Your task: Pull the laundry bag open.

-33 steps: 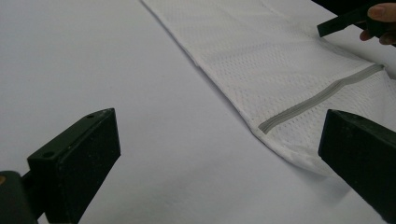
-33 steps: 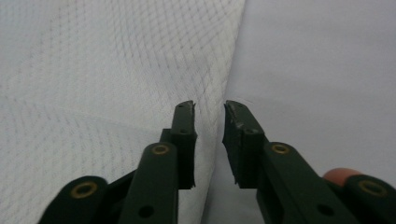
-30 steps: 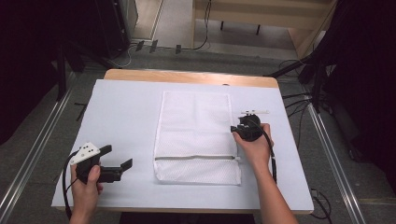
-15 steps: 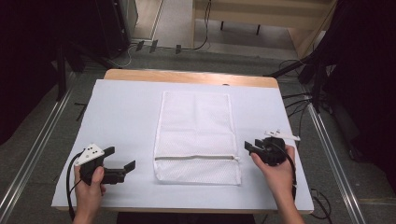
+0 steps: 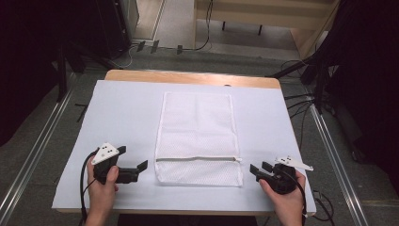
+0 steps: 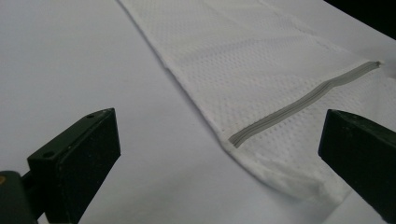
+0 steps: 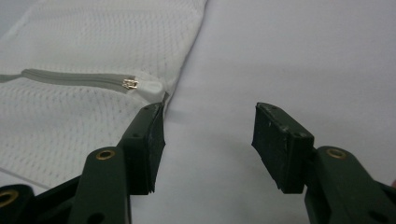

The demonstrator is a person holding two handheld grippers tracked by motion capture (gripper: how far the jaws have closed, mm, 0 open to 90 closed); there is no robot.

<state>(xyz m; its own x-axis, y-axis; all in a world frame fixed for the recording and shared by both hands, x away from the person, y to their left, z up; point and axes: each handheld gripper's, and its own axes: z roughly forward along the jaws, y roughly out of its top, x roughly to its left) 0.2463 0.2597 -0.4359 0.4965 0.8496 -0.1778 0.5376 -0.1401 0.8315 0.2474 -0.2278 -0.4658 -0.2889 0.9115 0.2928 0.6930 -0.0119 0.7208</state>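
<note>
Mesh fabric, a flat white zippered laundry bag [image 5: 197,139], lies centred on the white table cover [image 5: 122,108], grey zipper [image 5: 196,159] closed near its near end. Left gripper [image 5: 136,170] and right gripper [image 5: 256,168], both with jaws apart and empty, flank its near corners, likely poised. Bag contents cannot be told.

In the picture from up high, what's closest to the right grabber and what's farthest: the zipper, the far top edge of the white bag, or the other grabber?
1. Zipper, just left of the right gripper.
2. Left gripper, across the mesh bag.
3. The bag's far edge, up the table.
</note>
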